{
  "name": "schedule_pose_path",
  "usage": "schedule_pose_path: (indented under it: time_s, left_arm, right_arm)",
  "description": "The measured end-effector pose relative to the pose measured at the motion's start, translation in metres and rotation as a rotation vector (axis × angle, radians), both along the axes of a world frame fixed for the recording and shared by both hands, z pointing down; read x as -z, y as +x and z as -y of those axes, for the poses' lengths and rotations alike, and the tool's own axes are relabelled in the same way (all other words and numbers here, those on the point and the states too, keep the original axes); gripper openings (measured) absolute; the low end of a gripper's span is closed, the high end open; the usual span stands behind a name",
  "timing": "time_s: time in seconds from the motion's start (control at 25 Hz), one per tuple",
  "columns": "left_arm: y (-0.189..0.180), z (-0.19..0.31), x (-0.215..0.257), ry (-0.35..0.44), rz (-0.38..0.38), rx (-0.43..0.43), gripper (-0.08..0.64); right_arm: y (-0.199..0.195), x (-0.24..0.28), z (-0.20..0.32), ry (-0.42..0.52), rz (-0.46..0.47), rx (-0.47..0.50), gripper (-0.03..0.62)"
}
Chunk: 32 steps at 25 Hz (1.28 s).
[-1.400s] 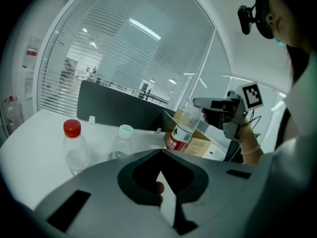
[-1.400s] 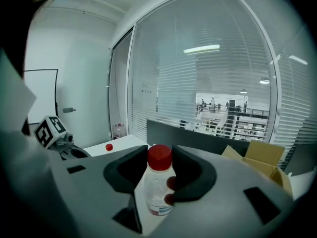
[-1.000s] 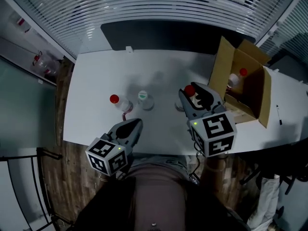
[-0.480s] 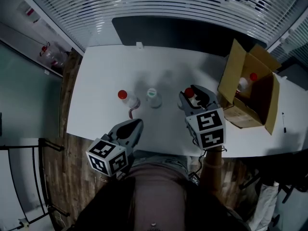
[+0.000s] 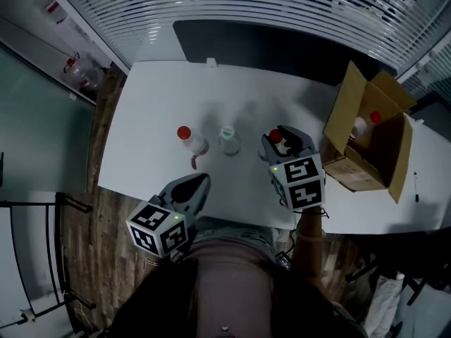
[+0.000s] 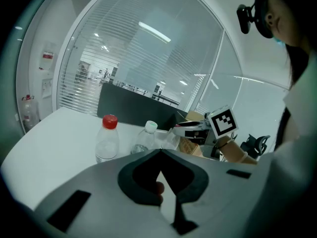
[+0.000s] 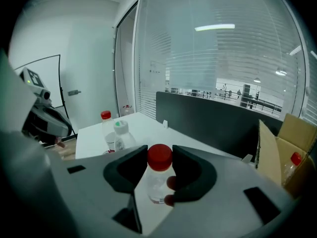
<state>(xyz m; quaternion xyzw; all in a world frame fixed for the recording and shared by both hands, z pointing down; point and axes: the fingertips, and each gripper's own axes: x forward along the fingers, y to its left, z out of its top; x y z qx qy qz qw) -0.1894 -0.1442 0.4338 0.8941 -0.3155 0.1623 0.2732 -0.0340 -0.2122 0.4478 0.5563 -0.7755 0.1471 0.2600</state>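
Note:
My right gripper [image 5: 282, 134] is shut on a clear red-capped bottle [image 7: 158, 180], held upright over the white table [image 5: 148, 104]; I cannot tell whether its base touches. To its left stand a second red-capped bottle [image 5: 184, 134] and a bottle with a green-marked white cap [image 5: 227, 134], both free. My left gripper [image 5: 201, 180] hovers at the table's near edge with its jaw tips together and nothing between them [image 6: 159, 151]. Its view shows both standing bottles [image 6: 107, 138] [image 6: 145, 138] and the right gripper [image 6: 190, 129] beyond.
An open cardboard box [image 5: 352, 111] sits at the table's right end with another red-capped bottle [image 5: 366, 122] inside. A dark partition [image 5: 261, 44] runs along the far edge, glass walls with blinds behind. Wooden floor [image 5: 91, 210] lies to the left.
The right gripper has carried its red-capped bottle from up beside the box down and leftward, closer to the two standing bottles. The left gripper has stayed shut and nearly still.

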Motion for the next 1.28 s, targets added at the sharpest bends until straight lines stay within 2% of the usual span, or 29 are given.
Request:
schedule_pose_path:
  time_s: [0.48,0.76,1.28]
  left_arm:
    - [0.009,-0.007,0.007,0.005,-0.020,0.037,0.006]
    - [0.017,-0.017,0.011,0.009,-0.031,0.073,0.006]
    - [0.047,-0.045,0.022,0.030,-0.057,0.129,0.006]
  right_arm:
    - [0.003,-0.010,0.006,-0.008,-0.009,0.014,0.172]
    - [0.005,-0.009,0.000,-0.029,0.023,0.036,0.172]
    - [0.020,0.016,-0.034,0.014,0.009,0.107,0.172]
